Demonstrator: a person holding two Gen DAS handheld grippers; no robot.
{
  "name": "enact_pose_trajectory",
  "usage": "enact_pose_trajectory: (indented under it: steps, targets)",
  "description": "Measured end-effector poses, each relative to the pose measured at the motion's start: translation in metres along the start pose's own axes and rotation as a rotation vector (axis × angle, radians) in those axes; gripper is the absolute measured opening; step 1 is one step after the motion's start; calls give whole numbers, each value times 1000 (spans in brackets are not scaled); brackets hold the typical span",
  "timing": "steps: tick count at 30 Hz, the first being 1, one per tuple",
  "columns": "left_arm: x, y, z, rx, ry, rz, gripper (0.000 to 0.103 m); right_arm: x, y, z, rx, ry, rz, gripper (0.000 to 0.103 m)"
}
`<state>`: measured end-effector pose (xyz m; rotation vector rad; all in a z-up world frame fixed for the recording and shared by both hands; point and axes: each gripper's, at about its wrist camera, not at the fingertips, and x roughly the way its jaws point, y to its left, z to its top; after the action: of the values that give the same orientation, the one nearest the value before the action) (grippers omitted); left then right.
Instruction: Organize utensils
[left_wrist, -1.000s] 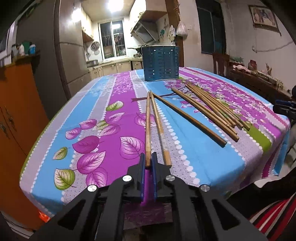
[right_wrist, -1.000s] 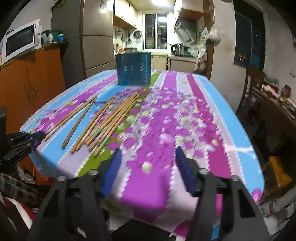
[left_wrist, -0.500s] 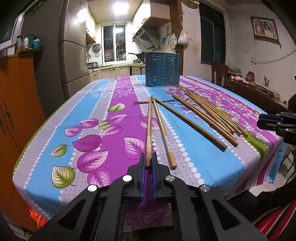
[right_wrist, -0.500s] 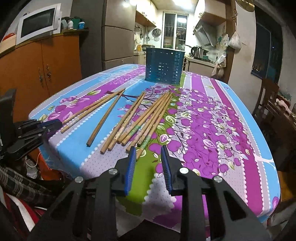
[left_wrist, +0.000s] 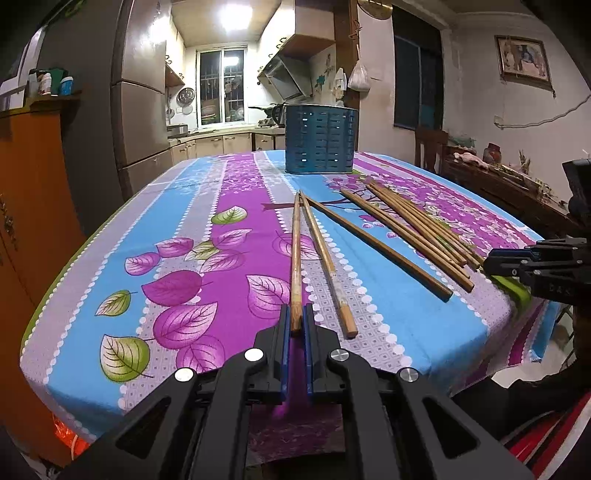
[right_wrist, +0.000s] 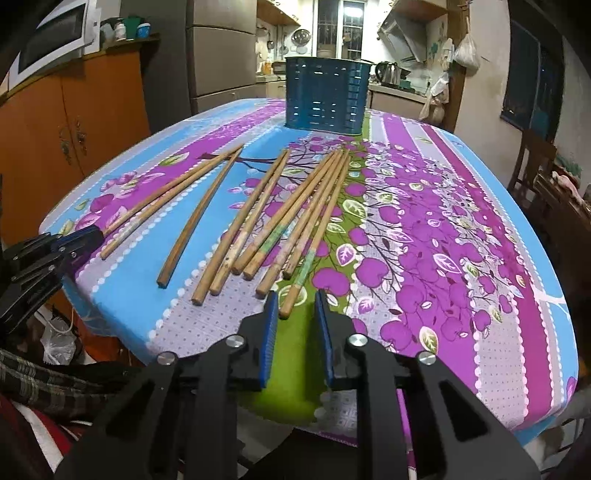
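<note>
Several wooden chopsticks lie on the flowered tablecloth (left_wrist: 177, 229). My left gripper (left_wrist: 296, 318) is shut on the near end of one chopstick (left_wrist: 295, 258), which still lies along the cloth; a second chopstick (left_wrist: 327, 266) lies just right of it. My right gripper (right_wrist: 295, 299) is open at the near table edge, its jaws either side of the near tip of a chopstick (right_wrist: 303, 275) from the bundle (right_wrist: 280, 221). A blue slotted utensil holder (left_wrist: 320, 138) stands at the far end; it also shows in the right wrist view (right_wrist: 327, 96).
The table edge drops off just under both grippers. An orange cabinet (left_wrist: 26, 192) stands left of the table and a wooden chair (right_wrist: 532, 158) and a cluttered side table (left_wrist: 506, 181) on the right. Each gripper shows in the other's view.
My right gripper has moved forward and left to the chopstick bundle and narrowed its opening. My left gripper has stayed shut on its chopstick and dropped slightly.
</note>
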<state>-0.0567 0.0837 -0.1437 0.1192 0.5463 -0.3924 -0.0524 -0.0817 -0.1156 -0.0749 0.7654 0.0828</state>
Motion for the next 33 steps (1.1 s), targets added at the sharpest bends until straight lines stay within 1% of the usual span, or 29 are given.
enact_pose_trajectory:
  steps: [1,5,11,15,22,24,25,26,27,30,32,33]
  targets:
    - [0,0,0,-1,0,-2,8,0,-1,0,9,0,-4,7]
    - [1,1,1,1,2,-8,8,-1,-5,-2,53,-6,-15,6]
    - [2,2,0,0,-5,-12,8,-8,-27,-11,164,-11,-90,5]
    - [2,2,0,-1,-11,-10,8,-13,-38,-17,200,-1,-151,5]
    - [1,0,0,-11,-16,-2,8,-11,-40,-19,198,-13,-145,6]
    - [2,0,1,-12,-16,3,8,-12,-42,-20,211,-18,-146,11]
    - [2,0,1,-18,-18,7,8,-12,-44,-21,221,-22,-140,20]
    - [2,0,1,-20,-18,8,8,-13,-45,-22,227,-24,-128,32]
    - [3,-1,1,-20,-19,7,8,-13,-45,-23,229,-30,-112,34]
    - [4,0,1,-17,-19,7,8,-13,-40,-23,210,-37,-131,34]
    - [4,-1,1,-12,-20,10,8,-14,-42,-25,218,-45,-131,28]
    - [4,-2,1,-8,-21,16,8,-14,-42,-25,220,-47,-131,28]
